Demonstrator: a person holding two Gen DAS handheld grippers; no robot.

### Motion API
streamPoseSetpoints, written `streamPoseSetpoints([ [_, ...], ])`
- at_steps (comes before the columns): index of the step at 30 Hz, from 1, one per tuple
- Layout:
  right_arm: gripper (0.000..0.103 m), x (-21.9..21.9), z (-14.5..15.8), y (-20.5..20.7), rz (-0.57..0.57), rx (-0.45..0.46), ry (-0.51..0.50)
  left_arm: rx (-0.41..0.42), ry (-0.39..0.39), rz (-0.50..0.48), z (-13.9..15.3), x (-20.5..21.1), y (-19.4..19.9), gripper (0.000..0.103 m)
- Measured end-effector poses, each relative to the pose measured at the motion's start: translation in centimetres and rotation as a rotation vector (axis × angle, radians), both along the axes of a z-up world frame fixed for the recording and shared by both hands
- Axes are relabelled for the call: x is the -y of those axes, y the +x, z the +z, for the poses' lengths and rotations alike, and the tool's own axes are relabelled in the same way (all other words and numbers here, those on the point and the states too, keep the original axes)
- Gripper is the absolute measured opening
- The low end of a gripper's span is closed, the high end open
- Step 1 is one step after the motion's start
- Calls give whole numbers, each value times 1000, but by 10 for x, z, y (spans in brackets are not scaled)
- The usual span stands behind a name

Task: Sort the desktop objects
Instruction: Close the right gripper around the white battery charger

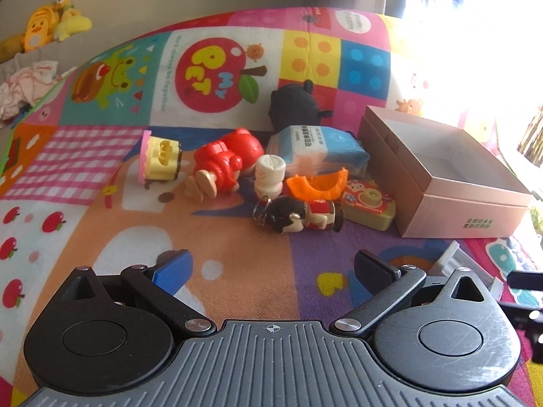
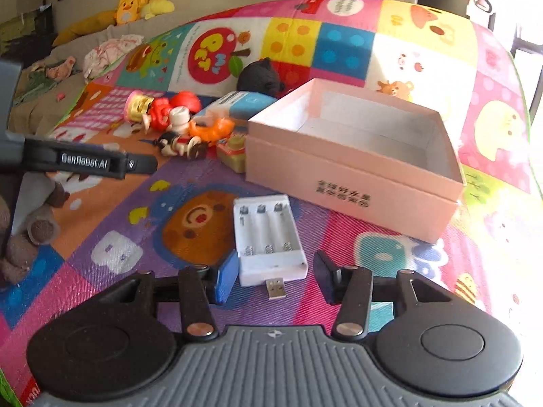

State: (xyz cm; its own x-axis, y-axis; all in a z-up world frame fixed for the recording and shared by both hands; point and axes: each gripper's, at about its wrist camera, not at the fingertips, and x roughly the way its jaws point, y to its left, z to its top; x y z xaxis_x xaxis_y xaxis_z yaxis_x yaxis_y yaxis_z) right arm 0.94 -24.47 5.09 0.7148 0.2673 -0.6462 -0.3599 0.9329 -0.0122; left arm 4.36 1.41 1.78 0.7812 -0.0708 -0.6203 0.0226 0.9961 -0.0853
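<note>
Picking-up time: your right gripper (image 2: 275, 276) sits spread around the white battery charger (image 2: 269, 237), pads not squeezing yet, so pinch it, then lift toward the pink box (image 2: 353, 183) beyond.

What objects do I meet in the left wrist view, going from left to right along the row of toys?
Pink and yellow cake toy → red figure → white figurine → orange piece → green toy camera → pink box.
</note>
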Motion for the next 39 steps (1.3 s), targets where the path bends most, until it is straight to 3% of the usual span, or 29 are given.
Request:
streamPoseSetpoints([
  [2,63,20,19,3,-72,85,37,-6,2,-6,-3,3,0,103],
  [5,64,50,42,34,-286,192,53,-15,3,-12,-7,4,0,103],
  [8,64,70,41,83,-446,153,47,-29,-6,-11,-12,2,0,103],
  [10,62,77,31,117,-467,97,28,-34,-32,-12,-13,-2,0,103],
  [14,37,71,8,166,-434,-33,-7,-22,-74,-11,-13,-8,-3,103],
  [20,38,26,13,179,-306,54,-167,-10,-96,-23,-14,-8,-4,103],
  [24,38,4,15,175,-164,62,-183,-9,-100,-25,-14,-8,-4,103],
  [26,38,-1,20,165,-145,99,-182,-10,-97,-26,-14,-8,-4,103],
  [29,45,2,39,136,-159,174,-144,-15,-82,-29,-13,-6,-3,103],
  [33,76,14,58,82,-97,186,-30,-12,-56,-35,-11,-3,2,103],
  [35,81,14,53,55,-36,144,-2,3,-27,-25,-9,0,9,103],
  [39,81,-3,15,16,62,40,-20,0,1,-2,-9,4,27,103],
])
